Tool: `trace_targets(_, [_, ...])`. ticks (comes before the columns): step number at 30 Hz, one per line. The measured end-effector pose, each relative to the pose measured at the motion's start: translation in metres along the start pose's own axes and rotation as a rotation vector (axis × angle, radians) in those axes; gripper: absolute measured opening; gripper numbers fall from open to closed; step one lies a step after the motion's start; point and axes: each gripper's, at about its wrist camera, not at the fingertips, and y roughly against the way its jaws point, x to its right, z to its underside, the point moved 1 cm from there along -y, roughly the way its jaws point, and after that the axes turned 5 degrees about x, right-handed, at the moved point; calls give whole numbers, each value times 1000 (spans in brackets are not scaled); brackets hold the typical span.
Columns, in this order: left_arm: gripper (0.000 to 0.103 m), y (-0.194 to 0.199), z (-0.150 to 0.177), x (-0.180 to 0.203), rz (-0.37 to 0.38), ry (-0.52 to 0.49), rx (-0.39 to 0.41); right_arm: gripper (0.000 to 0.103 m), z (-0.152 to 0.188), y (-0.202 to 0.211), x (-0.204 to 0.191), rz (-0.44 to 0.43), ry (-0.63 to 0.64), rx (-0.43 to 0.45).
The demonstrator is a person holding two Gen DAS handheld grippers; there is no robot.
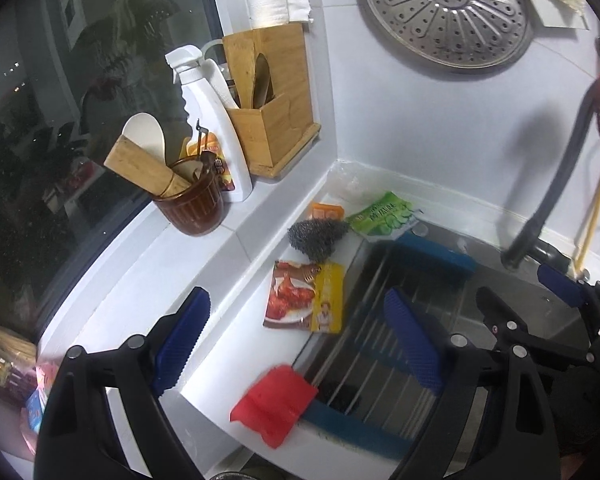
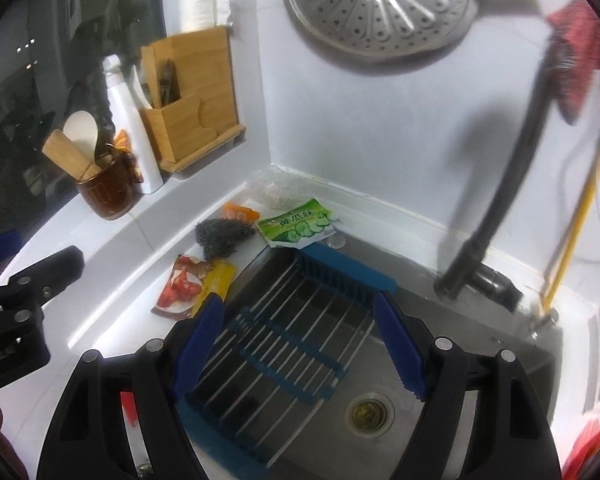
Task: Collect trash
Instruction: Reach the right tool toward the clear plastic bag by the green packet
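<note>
Setting: white-tiled kitchen corner; white desk (image 1: 236, 320) runs beside a steel sink (image 2: 480, 360) under a dark window.
Trash, near: red-and-yellow sauce packet (image 1: 304, 298) flat on the desk, just beside the sink edge.
Trash, far: green cucumber wrapper (image 1: 382, 218) at the back corner, one edge over the blue drain rack (image 2: 300, 332); orange wrapper (image 1: 326, 212) behind the steel scourer (image 1: 316, 238); crumpled clear plastic (image 2: 276, 188) in the corner.
Trash, front: red wrapper (image 1: 274, 404) at the desk edge, touching the rack.
Left gripper (image 1: 300, 340): fingers apart, empty, above the desk, the red-and-yellow packet between its finger lines.
Right gripper (image 2: 300, 344): fingers apart, empty, over the rack.
Risk: flat packets offer little to pinch; pads may slide one into the sink.
Risk: the scourer touches the near packet and may be caught with it.
</note>
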Motion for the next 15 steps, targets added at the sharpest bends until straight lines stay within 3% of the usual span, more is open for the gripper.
trace_targets(11, [87,-76,-29,5,0,49,-56,75,-42,-108,8,-94,26,-71])
trace_targets(15, [87,-105,-40,10,-40,52,-65,75,-58,-154,2,-97,46,-81])
